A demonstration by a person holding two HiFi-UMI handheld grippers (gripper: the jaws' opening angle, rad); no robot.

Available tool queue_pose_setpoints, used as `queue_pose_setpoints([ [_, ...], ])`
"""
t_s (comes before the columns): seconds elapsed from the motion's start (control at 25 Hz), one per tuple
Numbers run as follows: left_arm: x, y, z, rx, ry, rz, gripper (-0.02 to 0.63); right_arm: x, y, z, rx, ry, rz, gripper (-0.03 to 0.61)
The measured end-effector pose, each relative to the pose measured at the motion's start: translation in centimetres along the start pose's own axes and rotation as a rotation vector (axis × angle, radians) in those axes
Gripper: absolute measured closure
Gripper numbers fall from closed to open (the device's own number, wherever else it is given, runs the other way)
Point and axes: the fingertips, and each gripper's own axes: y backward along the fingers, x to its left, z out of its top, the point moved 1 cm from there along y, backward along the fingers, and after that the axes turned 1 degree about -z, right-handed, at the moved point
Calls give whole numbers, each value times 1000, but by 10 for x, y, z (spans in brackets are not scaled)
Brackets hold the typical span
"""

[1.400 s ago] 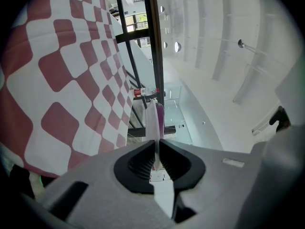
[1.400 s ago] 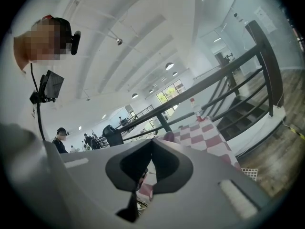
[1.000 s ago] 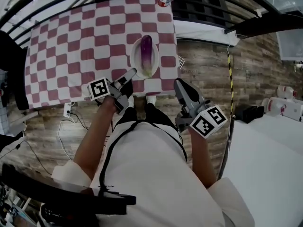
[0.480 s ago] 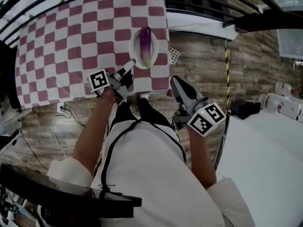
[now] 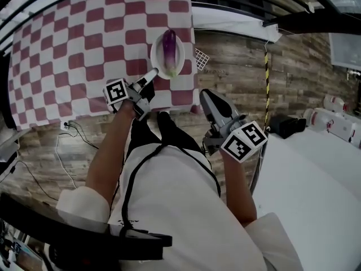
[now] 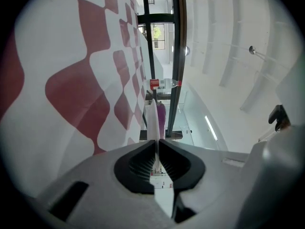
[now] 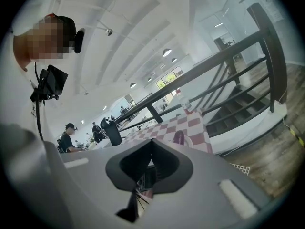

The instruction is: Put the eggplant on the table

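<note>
The purple eggplant (image 5: 168,47) lies in a white oval plate (image 5: 155,54) over the red-checked table (image 5: 84,44). The left claw (image 5: 154,73), just tightened, pinches its rim, likely to keep it level (right claw (image 5: 204,95) closed, empty).

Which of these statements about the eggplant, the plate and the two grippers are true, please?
1. The eggplant lies on the white plate. True.
2. The right gripper holds the eggplant. False: it is shut and empty, over the wooden floor.
3. The plate's rim stands between the left gripper's fingers. True; they have just been closing.
4. The plate sits in the middle of the tablecloth. False: it is near the cloth's right edge in the head view.
</note>
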Motion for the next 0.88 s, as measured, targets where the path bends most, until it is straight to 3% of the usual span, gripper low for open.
queue_pose_setpoints([
  [0.56,40,-21,1,-12,-15,88,584,-36,2,-3,36,-21,9,571],
  [0.88,61,-9,4,-17,-46,226,586,-40,3,-2,32,-26,18,571],
])
